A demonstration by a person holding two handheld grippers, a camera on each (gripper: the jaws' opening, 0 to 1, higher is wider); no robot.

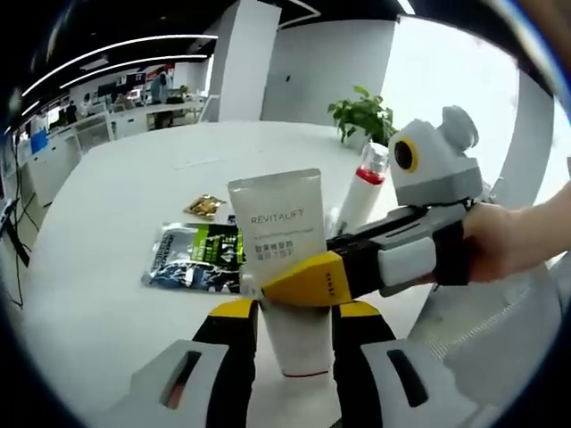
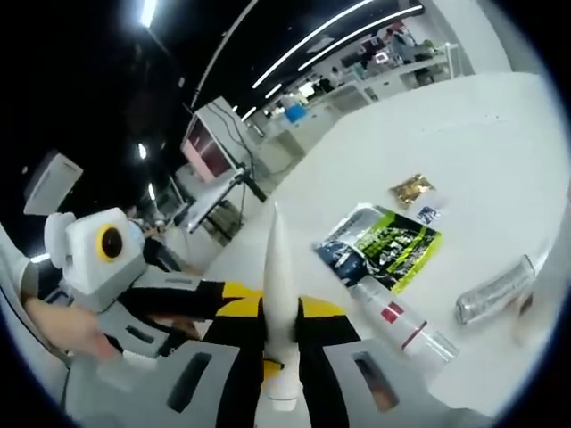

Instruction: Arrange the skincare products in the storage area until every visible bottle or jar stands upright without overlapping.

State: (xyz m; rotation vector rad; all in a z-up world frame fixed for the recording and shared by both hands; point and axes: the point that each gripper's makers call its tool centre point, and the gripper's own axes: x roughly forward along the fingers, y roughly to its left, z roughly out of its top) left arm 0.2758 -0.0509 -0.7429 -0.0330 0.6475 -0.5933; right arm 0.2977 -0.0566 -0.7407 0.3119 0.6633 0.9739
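The white REVITALIFT tube (image 1: 284,241) stands cap-down on the white counter (image 1: 116,294), and both claws are clenched on it. In the left gripper view the left claw (image 1: 294,332) grasps its lower body from both sides, while the right claw (image 1: 299,283) comes in from 3 o'clock and pinches the tube across its front. In the right gripper view the same tube (image 2: 278,294) is seen edge-on, rising thin between the two yellow-tipped jaws toward 12 o'clock. I judge that this tube is nearly placed upright, but it is not yet released.

Much work is left. In the left gripper view a white bottle with red band (image 1: 361,194) leans behind the tube, at about 2 o'clock from it; in the right gripper view it (image 2: 397,319) seems to lie flat on the counter. A clear silvery tube (image 2: 492,292) also lies on its side at 3 o'clock. A green and black sachet (image 2: 382,245) and a small gold packet (image 2: 411,188) lie flat farther away, well apart from the bottles. So at least two products wait to be stood up.
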